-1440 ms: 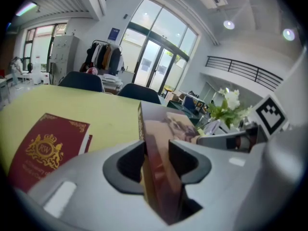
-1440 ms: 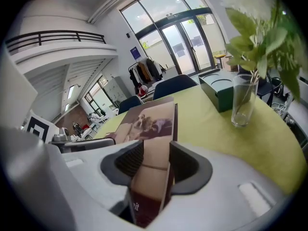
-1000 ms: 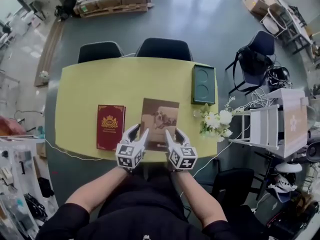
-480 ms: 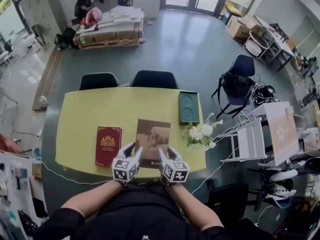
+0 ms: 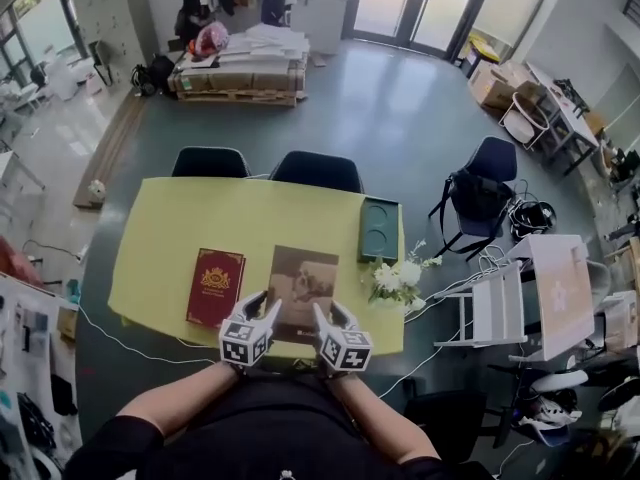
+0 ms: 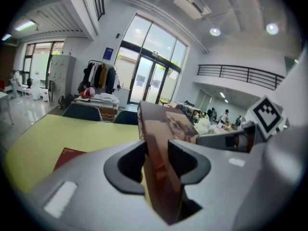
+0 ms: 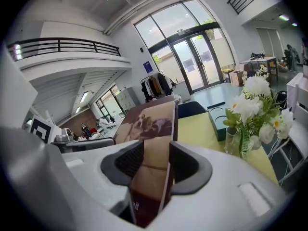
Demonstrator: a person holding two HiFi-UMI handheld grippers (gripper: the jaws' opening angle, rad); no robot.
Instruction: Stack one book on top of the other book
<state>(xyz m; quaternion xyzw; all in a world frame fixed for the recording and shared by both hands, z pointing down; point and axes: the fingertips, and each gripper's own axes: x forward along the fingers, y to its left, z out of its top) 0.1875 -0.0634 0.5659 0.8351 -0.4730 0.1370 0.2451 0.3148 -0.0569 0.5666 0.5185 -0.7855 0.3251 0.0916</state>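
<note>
A brown book [image 5: 301,289] with a picture on its cover is held by its near edge over the yellow table [image 5: 160,238]. My left gripper [image 5: 262,309] is shut on its near left corner and my right gripper [image 5: 328,315] is shut on its near right corner. In the left gripper view the brown book [image 6: 161,143] stands between the jaws, and the right gripper view shows the brown book [image 7: 151,143] clamped the same way. A red book [image 5: 215,286] with a gold crest lies flat on the table to the left; the red book's corner [image 6: 67,156] shows in the left gripper view.
A dark green tray [image 5: 380,230] lies at the table's far right corner. A vase of white flowers [image 5: 396,280] stands near the right edge, close to my right gripper. Two dark chairs [image 5: 265,171] are tucked in on the far side. A white rack [image 5: 495,298] stands right of the table.
Both grippers have risen with the brown book held between them, lifting its near edge off the table. The head camera has pulled back, so more of the room shows.
</note>
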